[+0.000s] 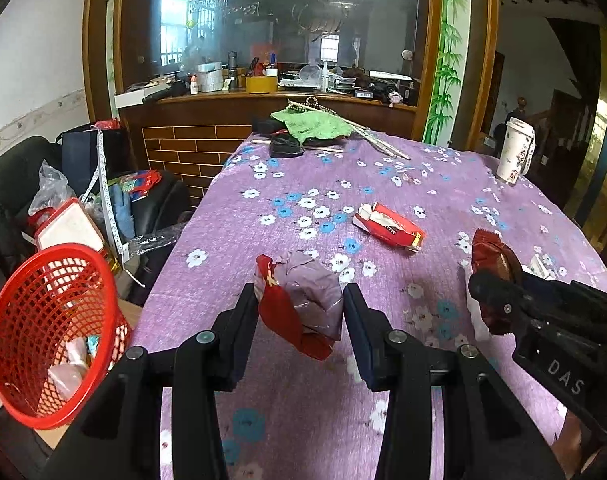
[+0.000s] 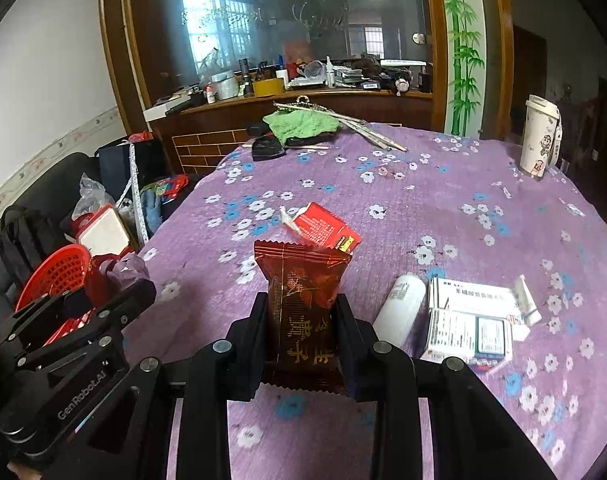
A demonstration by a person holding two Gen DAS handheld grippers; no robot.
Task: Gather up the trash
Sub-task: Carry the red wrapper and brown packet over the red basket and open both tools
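Two-handed trash collection, carry step. The left gripper has its jaws closed on a crumpled red-and-clear plastic wrapper, held above the purple floral worktop. The right gripper has its jaws clamped on a dark red snack wrapper, held upright with its crimped top edge at 12 o'clock. In the left wrist view the red mesh basket, already holding some scraps, stands off the worktop edge at about 8 o'clock; in the right wrist view it lies at 9 o'clock, beyond the left gripper. A torn red carton lies on the cloth at 12 o'clock from the right gripper. A white bottle and a medicine box lie at 3 o'clock; whether these count as trash cannot be told. Judged next move: swing each gripper over the basket mouth and open the jaws, left first since it is nearer, then return for the carton.
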